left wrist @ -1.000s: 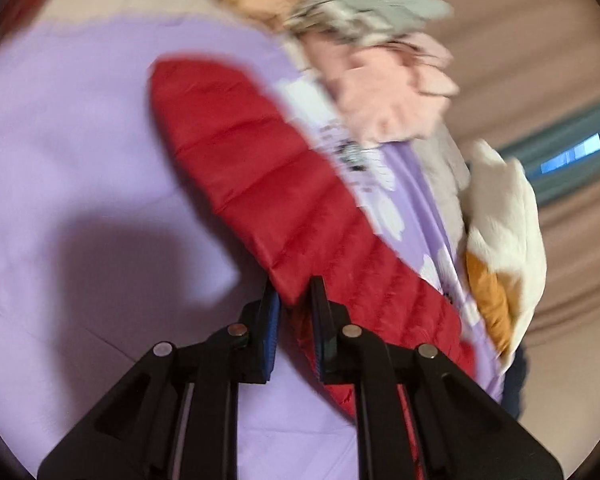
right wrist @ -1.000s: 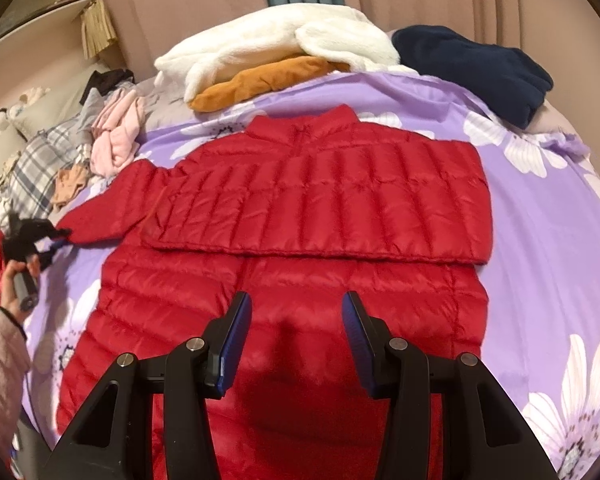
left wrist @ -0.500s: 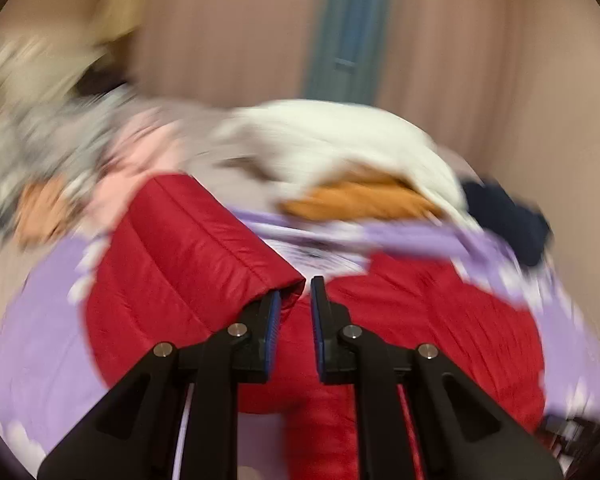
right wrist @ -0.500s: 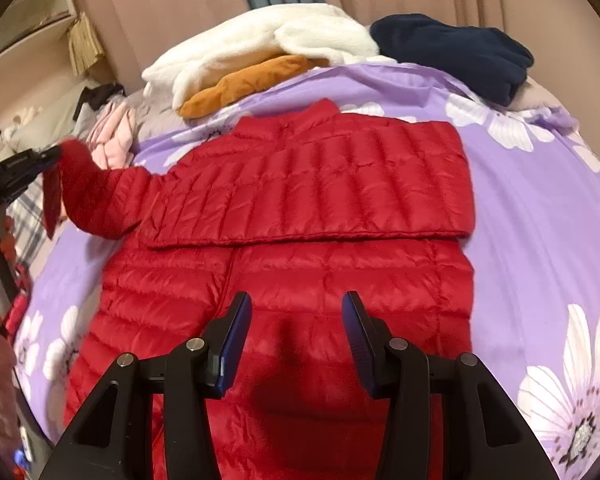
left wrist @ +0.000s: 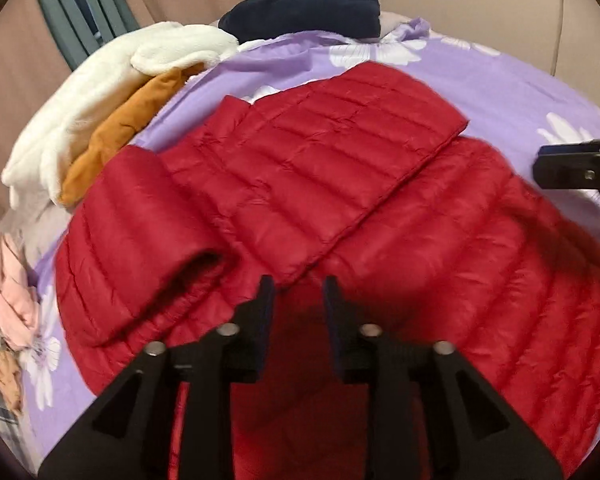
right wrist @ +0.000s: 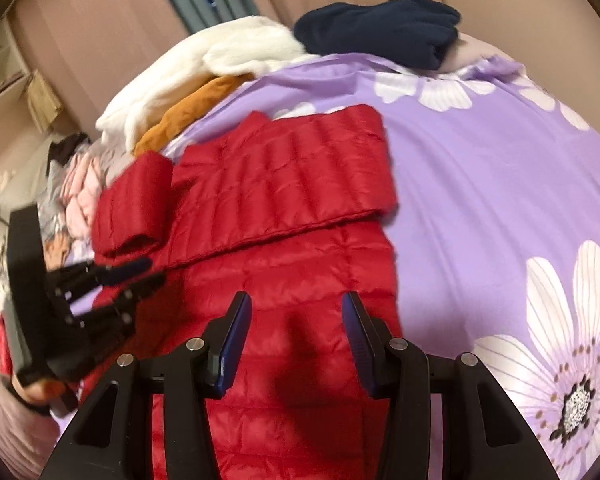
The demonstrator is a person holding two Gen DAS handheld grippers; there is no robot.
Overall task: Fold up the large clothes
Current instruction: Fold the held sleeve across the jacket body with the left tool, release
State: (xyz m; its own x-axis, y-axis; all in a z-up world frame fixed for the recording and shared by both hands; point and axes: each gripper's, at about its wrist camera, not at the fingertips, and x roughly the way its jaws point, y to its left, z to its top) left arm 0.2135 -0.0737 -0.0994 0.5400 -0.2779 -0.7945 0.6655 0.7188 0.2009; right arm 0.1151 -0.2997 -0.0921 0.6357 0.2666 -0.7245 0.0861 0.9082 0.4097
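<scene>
Left wrist view: left gripper [left wrist: 296, 300] jaws opening, nothing between them, sleeve [left wrist: 140, 240] lying released just left. Right gripper [right wrist: 296, 344] part open, empty, hovering over one red jacket [right wrist: 292, 208] on the purple sheet [right wrist: 480, 200]. Jacket hem cut off near. Far pile: three garments, edges blurred.

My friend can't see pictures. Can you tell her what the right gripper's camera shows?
A puffy red jacket lies on a purple flowered bedspread, one sleeve folded in. The right gripper hovers open above it; the left gripper, opening, holds nothing.
</scene>
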